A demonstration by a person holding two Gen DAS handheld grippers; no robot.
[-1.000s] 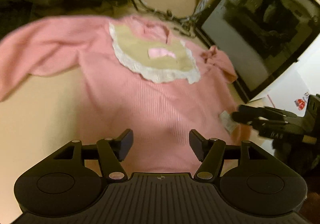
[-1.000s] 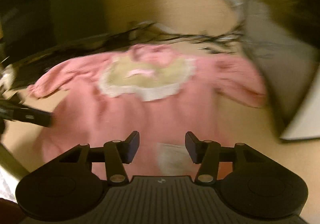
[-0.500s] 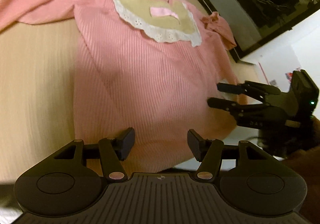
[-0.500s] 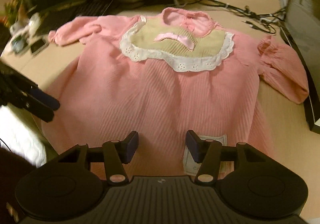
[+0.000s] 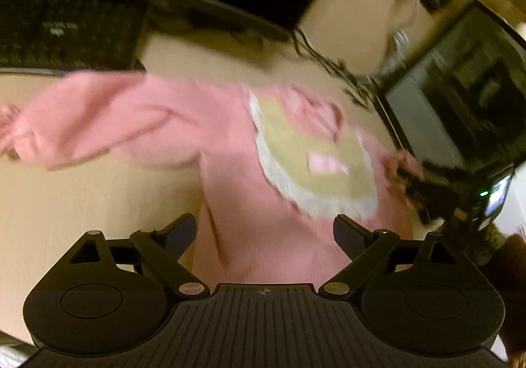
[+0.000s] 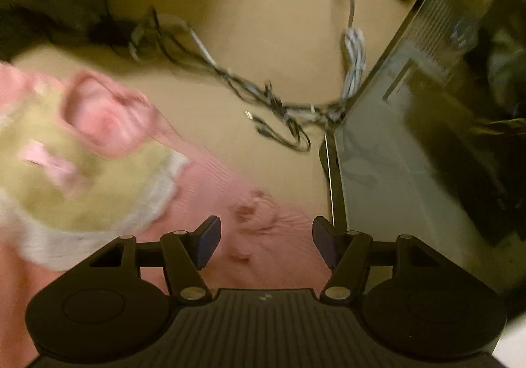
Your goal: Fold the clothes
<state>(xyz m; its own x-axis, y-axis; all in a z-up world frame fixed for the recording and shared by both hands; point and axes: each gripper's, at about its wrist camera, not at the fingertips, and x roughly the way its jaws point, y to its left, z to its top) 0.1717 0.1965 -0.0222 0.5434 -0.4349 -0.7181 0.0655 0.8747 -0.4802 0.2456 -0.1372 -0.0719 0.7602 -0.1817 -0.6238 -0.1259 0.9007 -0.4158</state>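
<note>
You are at the reach-in step, before any fold: the pink dress (image 5: 250, 203) lies spread flat on the table (image 5: 82, 203), front up, with its cream bib (image 5: 312, 164) and small pink bow (image 5: 327, 165) showing.

Your left hand-held gripper (image 5: 264, 231) hovers with its jaws wide apart and nothing between them, over the body of the dress in the lower middle of the left view. The long left sleeve (image 5: 92, 125) stretches away toward the left edge of that frame, below the keyboard (image 5: 65, 29) in the upper left.

Your right hand-held gripper (image 6: 265, 241) also stands wide apart and empty. In the right view the gathered right sleeve (image 6: 259, 220) sits just ahead of its fingertips at the bottom centre, close beside the dark computer case (image 6: 427, 138) that fills the right side. Loose cables (image 6: 269, 105) lie on the table beyond the neckline, in the middle of the frame.

Both views are blurred, so whether either fingertip touches the cloth cannot be told.

The next move likely calls for each gripper to come down on an edge and pinch it: the right on its sleeve, the left on its side of the dress. Watch the case edge, which leaves the right gripper little room.
</note>
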